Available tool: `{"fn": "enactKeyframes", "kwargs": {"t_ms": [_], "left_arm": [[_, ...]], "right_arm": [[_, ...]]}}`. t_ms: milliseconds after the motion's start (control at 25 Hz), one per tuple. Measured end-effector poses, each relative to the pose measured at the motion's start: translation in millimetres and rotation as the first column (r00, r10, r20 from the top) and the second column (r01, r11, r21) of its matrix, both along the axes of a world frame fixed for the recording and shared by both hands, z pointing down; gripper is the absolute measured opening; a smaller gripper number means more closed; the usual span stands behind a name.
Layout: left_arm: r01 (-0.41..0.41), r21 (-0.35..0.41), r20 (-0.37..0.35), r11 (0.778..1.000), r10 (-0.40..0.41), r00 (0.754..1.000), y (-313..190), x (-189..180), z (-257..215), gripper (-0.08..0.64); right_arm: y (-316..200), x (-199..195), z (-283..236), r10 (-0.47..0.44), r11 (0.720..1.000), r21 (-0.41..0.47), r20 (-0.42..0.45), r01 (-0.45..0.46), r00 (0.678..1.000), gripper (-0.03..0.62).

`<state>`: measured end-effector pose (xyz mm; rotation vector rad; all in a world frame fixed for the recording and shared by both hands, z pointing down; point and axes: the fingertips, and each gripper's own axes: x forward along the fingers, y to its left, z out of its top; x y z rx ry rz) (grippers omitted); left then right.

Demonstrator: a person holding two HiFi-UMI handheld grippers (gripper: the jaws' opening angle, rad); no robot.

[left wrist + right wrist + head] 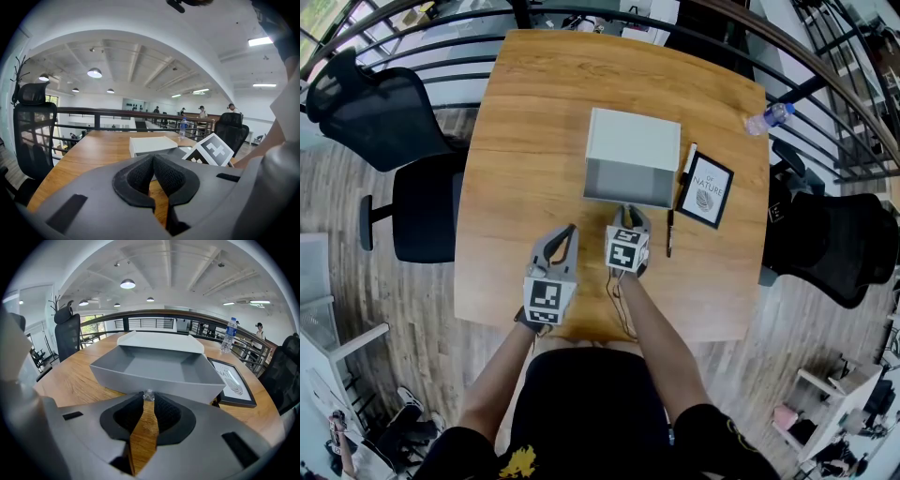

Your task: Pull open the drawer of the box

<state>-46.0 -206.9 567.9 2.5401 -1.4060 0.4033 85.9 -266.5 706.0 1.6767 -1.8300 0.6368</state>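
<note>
You are pinching the small clear knob (148, 394) on the front of the drawer (154, 373) with the right gripper (148, 398), its fingers narrowed onto it. The drawer is standing well out of the white box (634, 139) in the middle of the tabletop (525, 112), its grey inside showing empty. The left gripper (153, 164) is hovering off to the left, near the drawer front but touching nothing, its fingers pressed together with nothing between them. That is where the risk is lying: nothing is bracing the box. If you are pulling further, the light box is likely sliding toward you with the drawer instead of letting it run. The drawer could also be coming right out of its shell and dropping its front edge onto the wood. The knob is tiny and smooth-looking, so the fingers may be slipping off it under a sideways tug. Any skew toward your right is also pushing the drawer's corner into the framed print (705, 189) and the pen (669, 232) lying just beside it.
</note>
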Motion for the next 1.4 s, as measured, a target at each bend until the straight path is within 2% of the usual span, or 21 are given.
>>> {"fn": "enactKeyframes", "kwargs": {"t_ms": [1400], "left_arm": [[0.0, 0.006, 0.004, 1.0, 0.0, 1.0, 20.0, -5.4, -4.0, 0.018]], "right_arm": [[18.2, -6.6, -5.9, -0.012, 1.0, 0.01, -0.003, 0.012, 1.0, 0.066]]}}
